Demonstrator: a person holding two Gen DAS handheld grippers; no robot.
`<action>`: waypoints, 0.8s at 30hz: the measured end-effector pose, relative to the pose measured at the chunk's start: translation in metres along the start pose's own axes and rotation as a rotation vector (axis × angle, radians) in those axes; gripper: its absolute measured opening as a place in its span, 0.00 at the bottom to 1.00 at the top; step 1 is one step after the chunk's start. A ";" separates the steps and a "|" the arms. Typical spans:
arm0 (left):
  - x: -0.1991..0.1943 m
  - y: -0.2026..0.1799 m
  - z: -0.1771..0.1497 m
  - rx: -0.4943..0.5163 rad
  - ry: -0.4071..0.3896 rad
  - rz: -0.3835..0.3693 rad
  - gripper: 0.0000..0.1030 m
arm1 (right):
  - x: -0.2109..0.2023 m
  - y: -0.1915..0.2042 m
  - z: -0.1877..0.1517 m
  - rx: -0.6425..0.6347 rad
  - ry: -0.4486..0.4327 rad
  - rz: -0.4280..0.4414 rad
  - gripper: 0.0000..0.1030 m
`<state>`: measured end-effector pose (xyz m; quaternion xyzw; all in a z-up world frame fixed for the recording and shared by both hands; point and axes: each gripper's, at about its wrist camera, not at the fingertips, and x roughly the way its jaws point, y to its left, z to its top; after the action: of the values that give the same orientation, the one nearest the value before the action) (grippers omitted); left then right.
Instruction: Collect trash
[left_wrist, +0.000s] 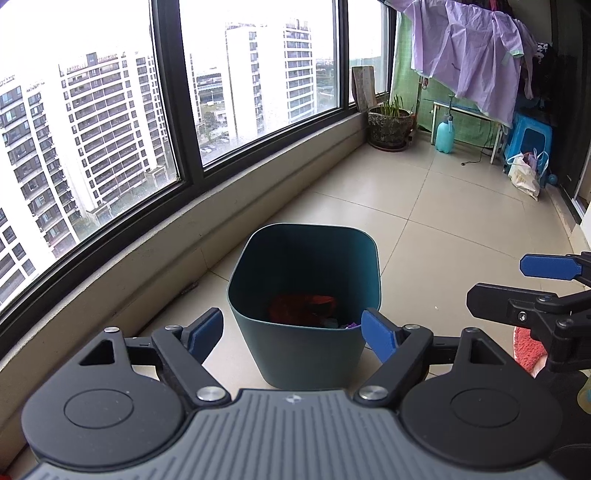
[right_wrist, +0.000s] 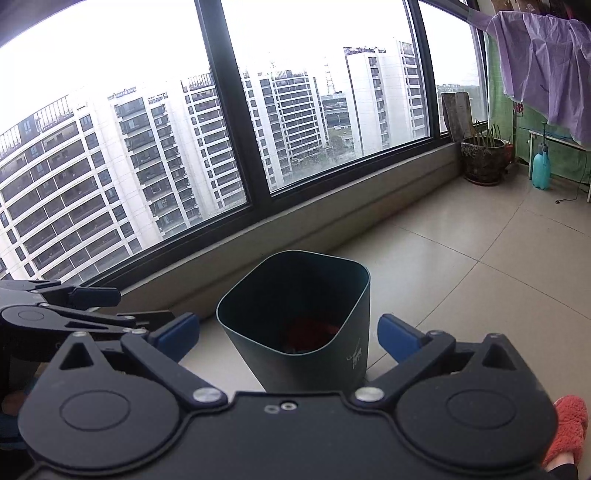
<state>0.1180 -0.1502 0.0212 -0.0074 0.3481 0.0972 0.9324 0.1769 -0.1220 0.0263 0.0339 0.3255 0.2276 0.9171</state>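
Observation:
A dark green trash bin (left_wrist: 258, 280) stands on the tiled floor by the window wall; it also shows in the right wrist view (right_wrist: 354, 295). Red trash (left_wrist: 303, 308) lies at its bottom, with a small purple scrap (left_wrist: 351, 325) beside it. The red trash also shows in the right wrist view (right_wrist: 310, 330). My left gripper (left_wrist: 293, 334) is open and empty, just above and in front of the bin. My right gripper (right_wrist: 288, 336) is open and empty, also over the bin's near rim. The right gripper shows at the right edge of the left wrist view (left_wrist: 524, 284).
A low window sill (left_wrist: 229, 192) runs along the left. A potted plant (left_wrist: 389, 123), a blue spray bottle (left_wrist: 445, 136), a white table, a blue stool (left_wrist: 530, 136) and a plastic bag (left_wrist: 524, 177) stand at the far end. Purple cloth (left_wrist: 469, 55) hangs overhead. A red slipper (right_wrist: 567, 424) is at the right.

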 end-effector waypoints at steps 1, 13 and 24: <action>-0.001 0.001 -0.002 -0.006 0.001 -0.001 0.80 | 0.001 0.000 0.000 0.005 0.000 -0.001 1.00; -0.006 0.002 -0.001 -0.015 -0.025 -0.049 0.80 | 0.003 0.009 -0.006 0.012 -0.001 -0.037 1.00; -0.008 -0.001 -0.002 -0.009 -0.050 -0.061 0.80 | 0.005 0.014 -0.007 0.034 0.015 -0.062 1.00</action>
<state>0.1108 -0.1525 0.0252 -0.0199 0.3236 0.0706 0.9433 0.1705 -0.1078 0.0210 0.0375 0.3370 0.1940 0.9205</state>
